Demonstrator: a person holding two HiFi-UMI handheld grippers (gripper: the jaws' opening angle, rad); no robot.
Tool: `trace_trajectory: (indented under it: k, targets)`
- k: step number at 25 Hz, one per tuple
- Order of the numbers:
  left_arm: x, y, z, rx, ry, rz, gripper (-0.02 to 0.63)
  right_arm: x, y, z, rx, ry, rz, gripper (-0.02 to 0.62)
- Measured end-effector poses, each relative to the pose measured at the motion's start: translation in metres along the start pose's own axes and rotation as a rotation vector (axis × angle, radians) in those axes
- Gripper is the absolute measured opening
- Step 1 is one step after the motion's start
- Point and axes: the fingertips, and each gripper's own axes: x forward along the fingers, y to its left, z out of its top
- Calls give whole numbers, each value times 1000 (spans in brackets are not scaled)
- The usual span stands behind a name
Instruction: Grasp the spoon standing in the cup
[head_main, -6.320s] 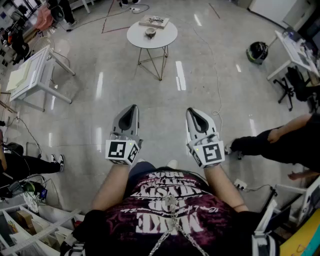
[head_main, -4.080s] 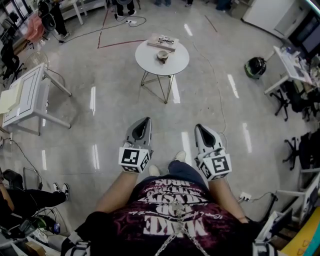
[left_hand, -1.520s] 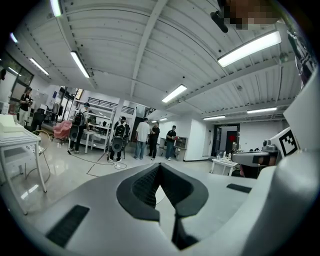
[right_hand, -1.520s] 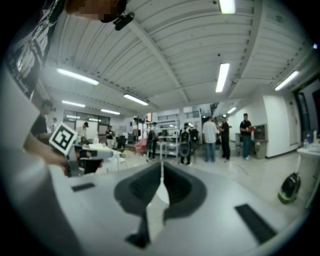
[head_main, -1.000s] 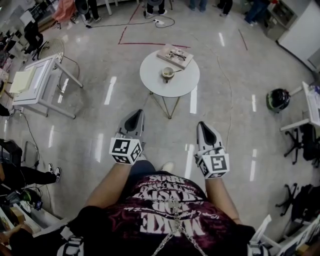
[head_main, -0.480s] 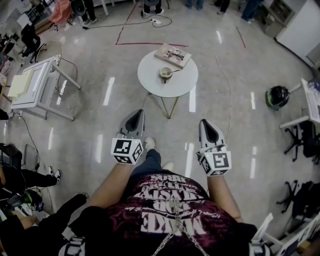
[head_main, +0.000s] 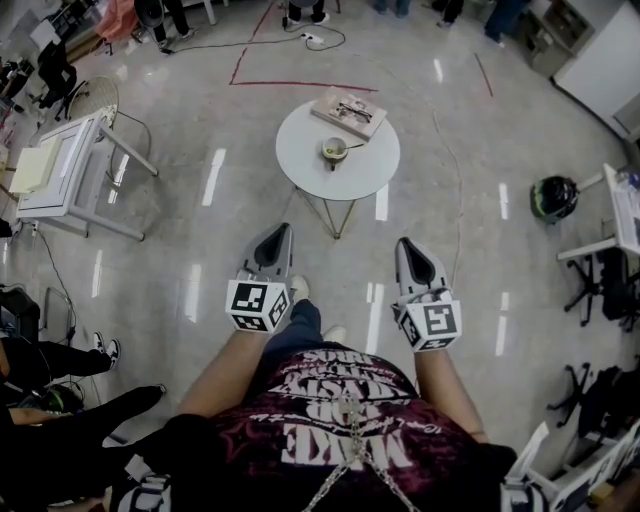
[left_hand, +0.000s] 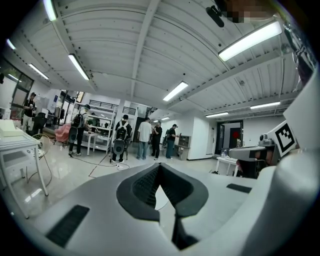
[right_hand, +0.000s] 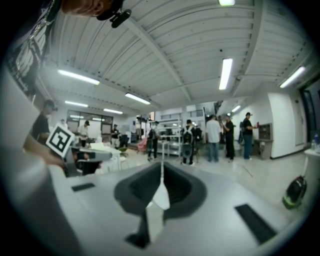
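Place: large open lab or workshop hall, indoors.

Evidence:
- polished pale floor (head_main: 150, 260), marked with red tape lines (head_main: 300, 86), loose cables (head_main: 230, 43) trailing across
- ribbed industrial ceiling (left_hand: 125, 45) with long strip lights (left_hand: 250, 40)
- metal shelving racks (left_hand: 102, 135) along far wall
- white work desks (head_main: 70, 165) at edges of floor
- black office chair (head_main: 600, 285) at one side
- small round white table (head_main: 370, 170) alone mid-floor
- group of standing people (left_hand: 147, 137) at far end, some wearing backpacks

Both forearms (head_main: 222, 368) stretched forward side by side at lower centre, left tongs (head_main: 279, 233) closed and empty, right tongs (head_main: 407, 247) likewise closed and empty, tips pointing up-frame
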Motion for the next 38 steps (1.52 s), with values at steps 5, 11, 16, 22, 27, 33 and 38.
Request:
trace_trajectory:
  k: [5,11,16,22,27,33,38]
  targets:
    - [24,9,0,4,17,-24,23,23,-4,-2,5,20,-2,37]
    - [54,21,-1,-1,41,-46,23,50,-14,-7,26,46,-11,37]
    - [79,36,-3,-7,56,-52,23,77,-22,-8,35,59,-15,37]
    - [101,59,5,-12,55,-48,23,109,-27,-4,40,63,-13,37]
    - [117,76,16,-11,42,-53,23,133,-27,7,22,53,-16,37]
    - [129,96,32,-8,13,-75,23,156,-20,23,6,45,-29,37]
    - [140,115,38,-8,5,-96,23,176,-16,30,1,45,-51,37]
